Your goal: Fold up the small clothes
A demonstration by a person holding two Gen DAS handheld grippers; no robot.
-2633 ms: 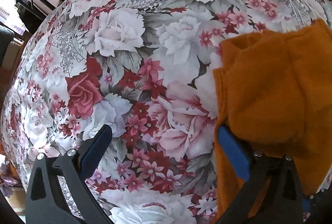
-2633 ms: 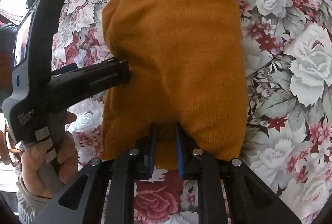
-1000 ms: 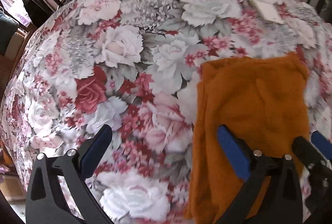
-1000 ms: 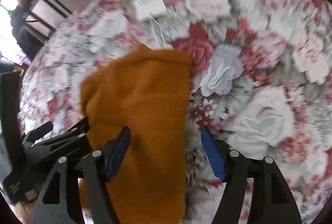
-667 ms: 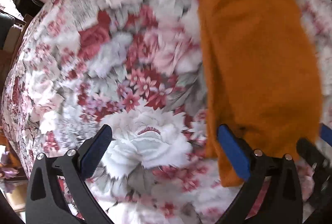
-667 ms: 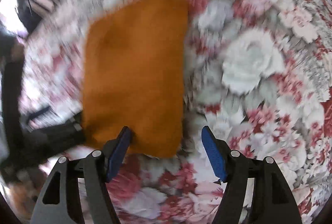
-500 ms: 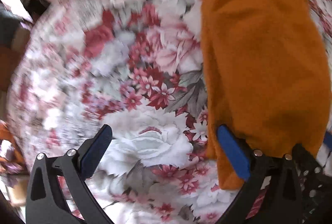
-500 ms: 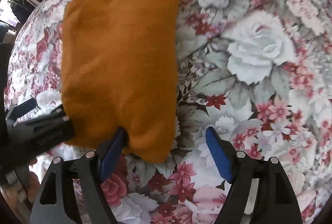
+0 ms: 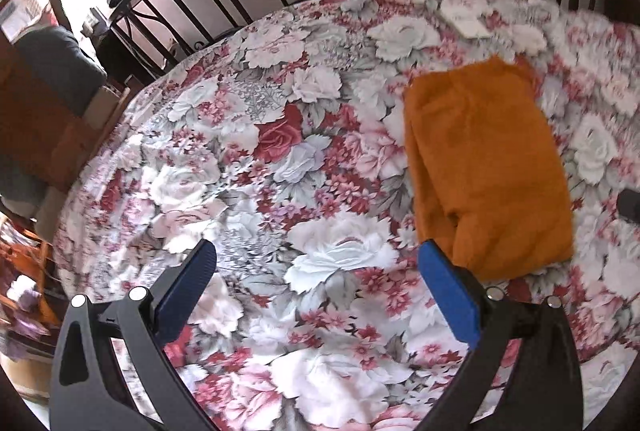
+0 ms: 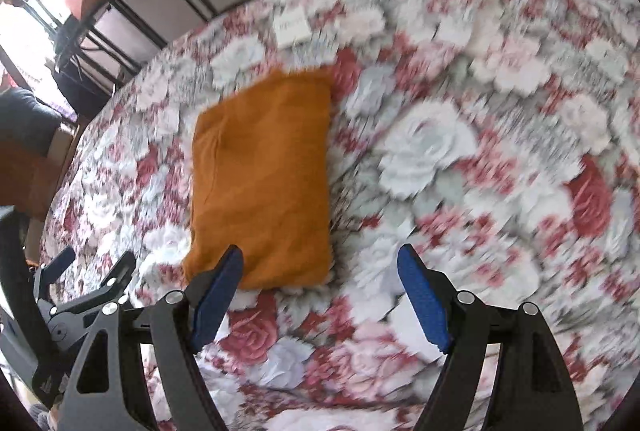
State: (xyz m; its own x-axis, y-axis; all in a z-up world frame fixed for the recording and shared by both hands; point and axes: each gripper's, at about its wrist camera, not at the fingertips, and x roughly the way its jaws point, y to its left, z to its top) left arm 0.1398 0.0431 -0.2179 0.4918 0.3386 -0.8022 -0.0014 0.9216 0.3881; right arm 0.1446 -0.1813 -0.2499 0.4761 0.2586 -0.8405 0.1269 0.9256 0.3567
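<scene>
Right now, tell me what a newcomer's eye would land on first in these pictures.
The folded orange garment stands out first, a plain bright block lying flat on the busy rose-print tablecloth. Next come the blue-padded tongs in the foreground: the right tongs open just short of the garment's near edge, the left tongs open over bare cloth beside it. A small white card lies beyond the garment.
</scene>
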